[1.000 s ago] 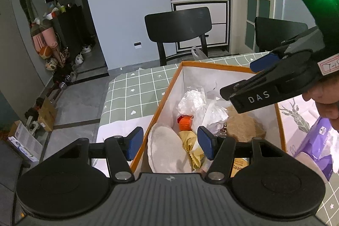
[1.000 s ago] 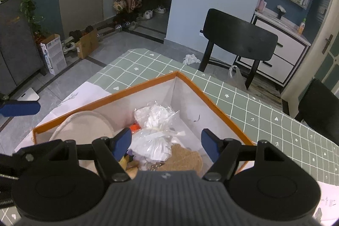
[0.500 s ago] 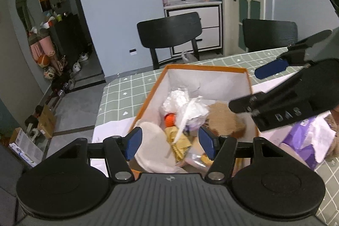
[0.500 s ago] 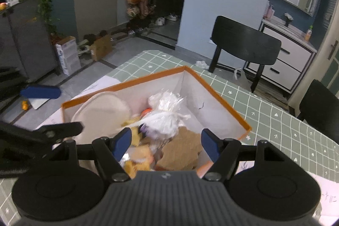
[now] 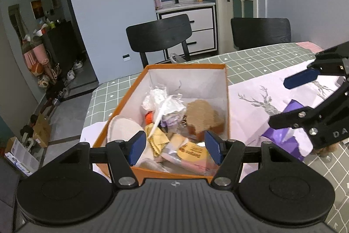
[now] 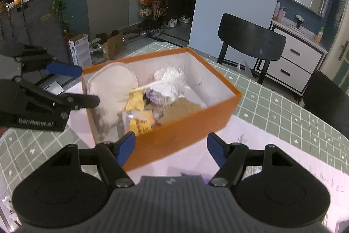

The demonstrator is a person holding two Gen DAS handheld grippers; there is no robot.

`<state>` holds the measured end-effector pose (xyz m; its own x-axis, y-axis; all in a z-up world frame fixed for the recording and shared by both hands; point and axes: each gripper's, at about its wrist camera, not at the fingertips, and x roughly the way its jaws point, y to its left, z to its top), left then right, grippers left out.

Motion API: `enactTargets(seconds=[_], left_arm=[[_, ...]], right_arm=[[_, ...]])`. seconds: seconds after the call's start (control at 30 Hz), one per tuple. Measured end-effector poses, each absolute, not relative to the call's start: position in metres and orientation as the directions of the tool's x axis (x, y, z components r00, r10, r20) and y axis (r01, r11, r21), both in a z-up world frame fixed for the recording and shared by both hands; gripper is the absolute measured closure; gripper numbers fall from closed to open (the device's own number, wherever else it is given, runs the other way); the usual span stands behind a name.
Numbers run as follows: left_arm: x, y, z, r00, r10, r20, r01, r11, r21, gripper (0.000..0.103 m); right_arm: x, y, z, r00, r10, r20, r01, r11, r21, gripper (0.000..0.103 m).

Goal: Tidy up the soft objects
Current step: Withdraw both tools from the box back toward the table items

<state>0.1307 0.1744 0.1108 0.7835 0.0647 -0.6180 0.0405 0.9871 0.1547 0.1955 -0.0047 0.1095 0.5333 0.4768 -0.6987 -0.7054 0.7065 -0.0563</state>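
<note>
both grippers released, nothing held: left gripper (image 5: pixel 175 146) over orange cardboard box (image 6: pixel 185 123) w/ soft stuff inside; right gripper (image 6: pixel 171 149) should drop onto purple soft pack (image 5: pixel 283 139) beside box, pinch mid-bulk.

A: Surface?
B: Table (image 5: pixel 257 62) w/ green grid-pattern cloth, small white marks in the squares. Runs to far edge by the black chairs.

A: Directly on it?
B: Item 1: pale pink sheet w/ grey deer print (image 5: pixel 259 99), laid flat over the green cloth, right of centre in left-wrist view.
Item 2: orange box, white inside (image 6: pixel 187 126), open top, sitting partly on that sheet; contents not listed.
Item 3: purple packet (image 5: pixel 283 137), on the sheet, right of the box, apart from it; partly hidden, type unclear.

A: Else?
B: White paper (image 5: pixel 91 132) at box's left near corner, partly under it.
</note>
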Motion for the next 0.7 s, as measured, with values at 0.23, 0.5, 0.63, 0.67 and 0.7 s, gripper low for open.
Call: enactTargets(seconds=[0.23,0.5,0.63,0.67,0.7], left_arm=[[0.110,0.154,0.105,0.818,0.038,-0.574,0.034,0.993,0.114,0.023],[0.083,0.119,0.079,0.812,-0.036,-0.582,0.098,0.992,0.076,0.020],[0.073,0.096,0.060,0.800,-0.072,-0.595,0.133,0.989,0.059,0.020],[0.072,0.090,0.056,0.792,-0.089,-0.604,0.145,0.988,0.045,0.020],[0.070,0.082,0.050,0.783,-0.108,-0.613,0.164,0.986,0.034,0.020]], right_arm=[[0.173,-0.042,0.101,0.525,0.498,-0.690,-0.709,0.704,-0.032,0.031],[0.141,-0.082,0.081,0.499,0.505,-0.704,-0.736,0.676,-0.037,0.031],[0.127,-0.107,0.070,0.481,0.518,-0.707,-0.745,0.666,-0.019,0.028],[0.124,-0.114,0.067,0.479,0.519,-0.708,-0.745,0.667,-0.015,0.028],[0.122,-0.120,0.064,0.477,0.519,-0.709,-0.743,0.669,-0.011,0.028]])
